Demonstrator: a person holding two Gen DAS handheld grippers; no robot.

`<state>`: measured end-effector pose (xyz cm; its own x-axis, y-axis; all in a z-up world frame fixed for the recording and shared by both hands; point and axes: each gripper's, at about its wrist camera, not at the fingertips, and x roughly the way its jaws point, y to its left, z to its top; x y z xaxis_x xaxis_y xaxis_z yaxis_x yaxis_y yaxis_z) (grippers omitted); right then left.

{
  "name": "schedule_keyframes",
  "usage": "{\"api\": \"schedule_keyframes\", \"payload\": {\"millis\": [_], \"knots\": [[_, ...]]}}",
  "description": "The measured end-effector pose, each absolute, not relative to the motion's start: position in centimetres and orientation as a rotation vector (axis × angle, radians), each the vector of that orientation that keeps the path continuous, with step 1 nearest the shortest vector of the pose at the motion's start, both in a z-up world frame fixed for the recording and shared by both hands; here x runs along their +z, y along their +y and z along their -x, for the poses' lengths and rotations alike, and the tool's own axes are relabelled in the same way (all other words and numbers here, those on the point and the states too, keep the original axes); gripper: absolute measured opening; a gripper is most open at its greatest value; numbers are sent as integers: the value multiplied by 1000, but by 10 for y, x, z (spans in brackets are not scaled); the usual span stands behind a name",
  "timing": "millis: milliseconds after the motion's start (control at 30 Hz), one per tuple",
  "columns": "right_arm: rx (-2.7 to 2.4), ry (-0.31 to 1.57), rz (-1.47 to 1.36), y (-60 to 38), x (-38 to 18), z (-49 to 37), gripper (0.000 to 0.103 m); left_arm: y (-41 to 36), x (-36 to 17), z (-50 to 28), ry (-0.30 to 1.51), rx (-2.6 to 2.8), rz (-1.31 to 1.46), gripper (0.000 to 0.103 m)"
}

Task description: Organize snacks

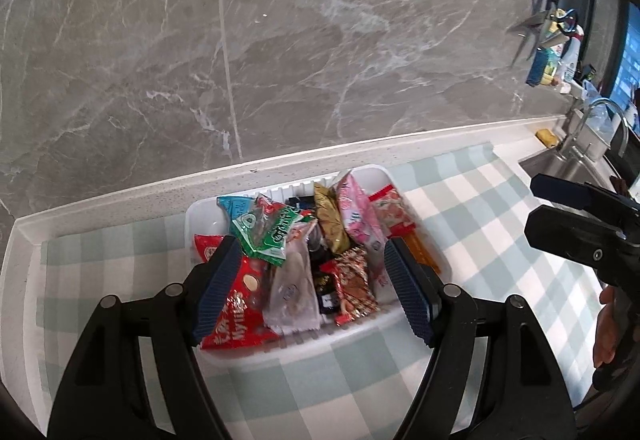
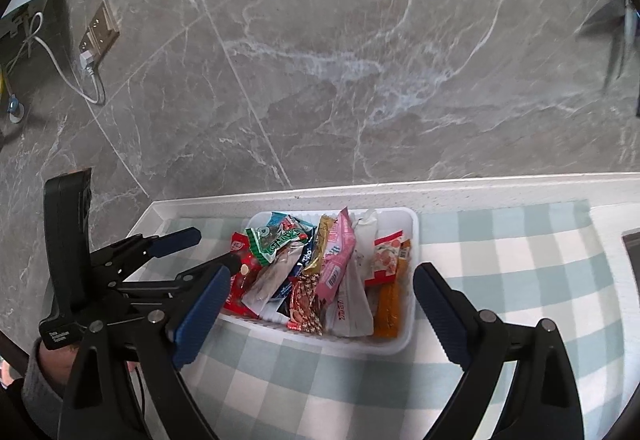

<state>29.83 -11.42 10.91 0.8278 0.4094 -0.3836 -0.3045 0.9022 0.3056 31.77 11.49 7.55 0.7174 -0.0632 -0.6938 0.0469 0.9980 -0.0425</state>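
Observation:
A white plastic tray (image 1: pixel 348 340) on a green-checked cloth holds several snack packets: a red packet (image 1: pixel 240 316), a green one (image 1: pixel 268 232), a pink one (image 1: pixel 356 212), a gold one (image 1: pixel 330 220), a clear one (image 1: pixel 292 288). My left gripper (image 1: pixel 312 284) is open and empty, its jaws spread over the tray. In the right wrist view the tray (image 2: pixel 404 344) sits ahead; my right gripper (image 2: pixel 320 314) is open and empty, just in front of it. The left gripper (image 2: pixel 176 252) shows at the tray's left end.
A grey marble wall (image 1: pixel 320 40) rises behind the counter. A sink with faucet (image 1: pixel 600 112) and hanging scissors and bottles (image 1: pixel 556 40) stand at the right. A wall socket with a white cable (image 2: pixel 96 36) is at the left. The checked cloth (image 2: pixel 520 264) spreads right of the tray.

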Motion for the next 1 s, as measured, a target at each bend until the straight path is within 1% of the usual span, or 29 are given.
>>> {"api": "schedule_keyframes", "payload": {"millis": [500,600,667,1000], "knots": [[302,389,-178,-122,116,-233,96,89,105,-254,727,-72,-12,73],[290,380,-163,-122,116,-219,96,86,107,-240,725,-73,-17,76],[287,376,-160,-121,115,-211,96,85,105,-231,729,-79,-14,80],[299,403,-125,-107,99,-183,96,88,70,-186,803,-72,2,80]]}}
